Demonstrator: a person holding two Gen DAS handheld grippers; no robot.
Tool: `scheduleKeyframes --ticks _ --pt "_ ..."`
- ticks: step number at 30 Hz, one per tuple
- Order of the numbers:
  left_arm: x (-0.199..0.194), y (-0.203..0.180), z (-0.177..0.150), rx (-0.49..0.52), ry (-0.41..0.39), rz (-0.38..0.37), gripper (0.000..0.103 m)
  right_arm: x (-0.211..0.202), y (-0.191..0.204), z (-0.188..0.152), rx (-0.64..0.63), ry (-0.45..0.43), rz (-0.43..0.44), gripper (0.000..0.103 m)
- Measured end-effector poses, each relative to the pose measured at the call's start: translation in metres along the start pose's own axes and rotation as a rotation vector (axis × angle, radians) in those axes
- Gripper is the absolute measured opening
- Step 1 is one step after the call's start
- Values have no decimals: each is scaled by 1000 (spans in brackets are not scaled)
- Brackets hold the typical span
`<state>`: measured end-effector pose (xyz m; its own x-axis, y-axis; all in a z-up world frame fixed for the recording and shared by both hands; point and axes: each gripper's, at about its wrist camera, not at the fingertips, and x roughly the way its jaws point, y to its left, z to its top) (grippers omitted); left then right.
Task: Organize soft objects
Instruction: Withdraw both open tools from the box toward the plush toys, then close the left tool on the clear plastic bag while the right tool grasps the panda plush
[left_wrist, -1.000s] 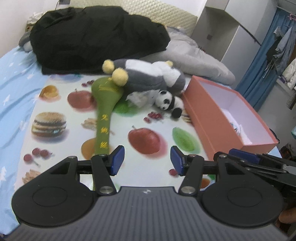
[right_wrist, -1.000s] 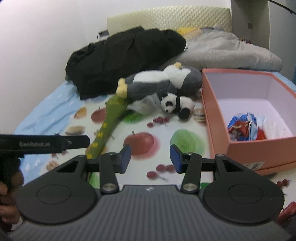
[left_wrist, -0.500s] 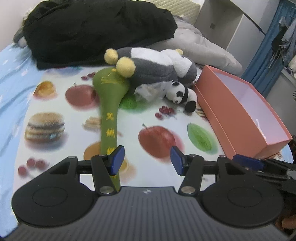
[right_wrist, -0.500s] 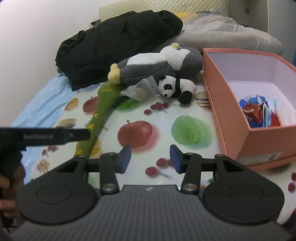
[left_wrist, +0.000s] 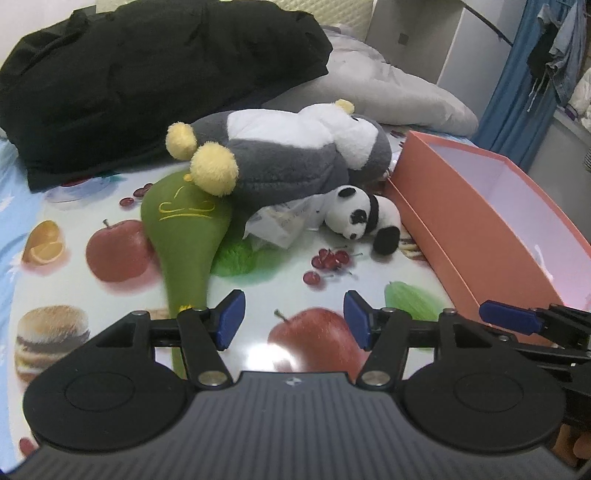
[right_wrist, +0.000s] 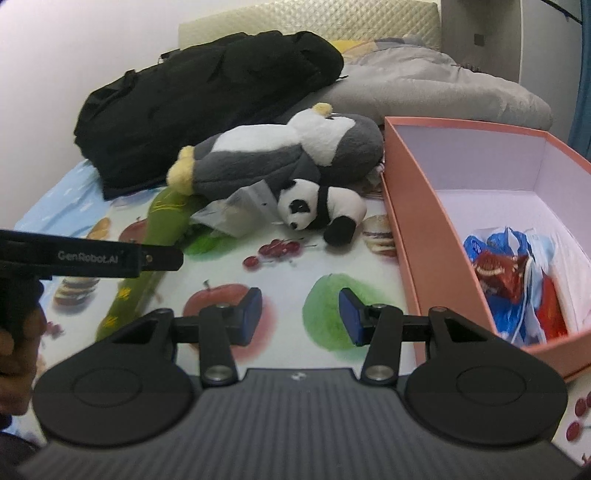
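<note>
A grey-and-white plush with yellow feet (left_wrist: 288, 158) (right_wrist: 280, 155) lies on the fruit-print mat (left_wrist: 325, 266). Its feet rest on the head of a long green plush (left_wrist: 184, 229) (right_wrist: 162, 214). A small panda (left_wrist: 362, 218) (right_wrist: 317, 210) lies beside a crumpled clear bag (left_wrist: 284, 221), close to the salmon box (left_wrist: 461, 221) (right_wrist: 417, 221). My left gripper (left_wrist: 293, 317) hovers over the mat short of the toys; its jaws are opening with nothing between them. My right gripper (right_wrist: 301, 314) is open and empty, next to the box's near corner.
Blue and red wrappers (right_wrist: 509, 273) lie in the box. A black coat (left_wrist: 147, 74) and a grey quilt (left_wrist: 388, 92) fill the back of the bed. A blue curtain (left_wrist: 517, 74) hangs at the right. A hand (right_wrist: 18, 332) holds the left gripper's handle.
Both grippers have come forward and lower toward the toys, which now look larger. The left jaws stand slightly wider. No toy has moved.
</note>
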<state>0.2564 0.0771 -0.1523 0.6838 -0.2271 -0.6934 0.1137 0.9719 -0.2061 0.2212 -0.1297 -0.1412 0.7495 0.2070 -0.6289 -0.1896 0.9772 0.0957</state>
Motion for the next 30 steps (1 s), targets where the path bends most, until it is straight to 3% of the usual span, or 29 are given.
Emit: scheduleKeyframes --ticks 7,13,23,30 --pt "37 2 20 -11 0 -2 65 27 -9 15 17 -28 -26 49" --pt "59 0 33 39 -25 51 65 63 -9 27 3 -28 -42 49" --pt "92 0 46 95 -31 116 65 126 -14 38 8 28 -139 49" --pt "110 -5 48 130 -28 119 64 146 -23 37 45 55 -128 44"
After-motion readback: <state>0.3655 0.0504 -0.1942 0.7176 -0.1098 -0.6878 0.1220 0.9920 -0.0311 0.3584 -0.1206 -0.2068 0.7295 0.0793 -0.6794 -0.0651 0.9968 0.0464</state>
